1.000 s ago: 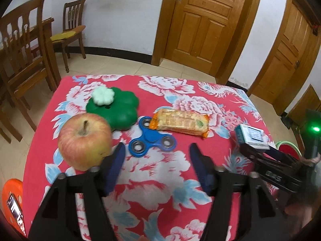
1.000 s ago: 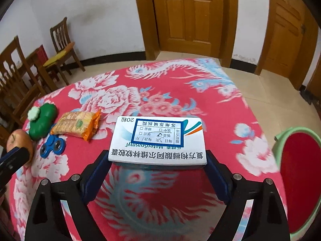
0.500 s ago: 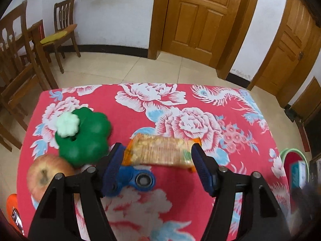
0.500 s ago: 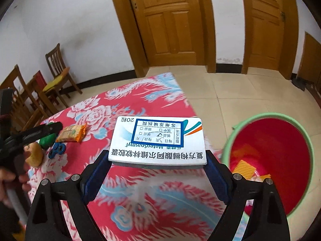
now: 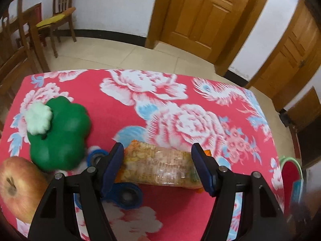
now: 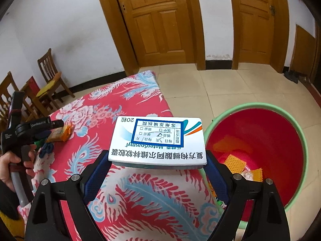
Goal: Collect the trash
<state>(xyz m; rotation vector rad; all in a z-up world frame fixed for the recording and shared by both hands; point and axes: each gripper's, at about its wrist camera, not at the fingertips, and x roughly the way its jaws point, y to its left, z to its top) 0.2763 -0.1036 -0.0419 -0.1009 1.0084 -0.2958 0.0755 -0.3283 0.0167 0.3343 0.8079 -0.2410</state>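
My left gripper [image 5: 157,156] is open, its fingers either side of an orange snack packet [image 5: 158,166] lying on the red floral tablecloth [image 5: 140,100]. My right gripper [image 6: 157,160] is shut on a white and blue medicine box [image 6: 158,140], held above the table's right edge, just left of a red bin with a green rim [image 6: 258,140]. The bin holds several scraps. The left gripper [image 6: 43,129] and the packet [image 6: 60,133] also show in the right wrist view.
A green flower-shaped toy [image 5: 58,132], an apple [image 5: 18,184] and a blue fidget spinner [image 5: 124,194] lie left of the packet. Wooden chairs [image 5: 58,14] stand at the far left, wooden doors [image 5: 202,14] behind. The bin [image 5: 291,168] sits on the tiled floor.
My left gripper has moved forward until its fingers straddle the snack packet. My right gripper has carried the medicine box rightward off the table toward the red bin.
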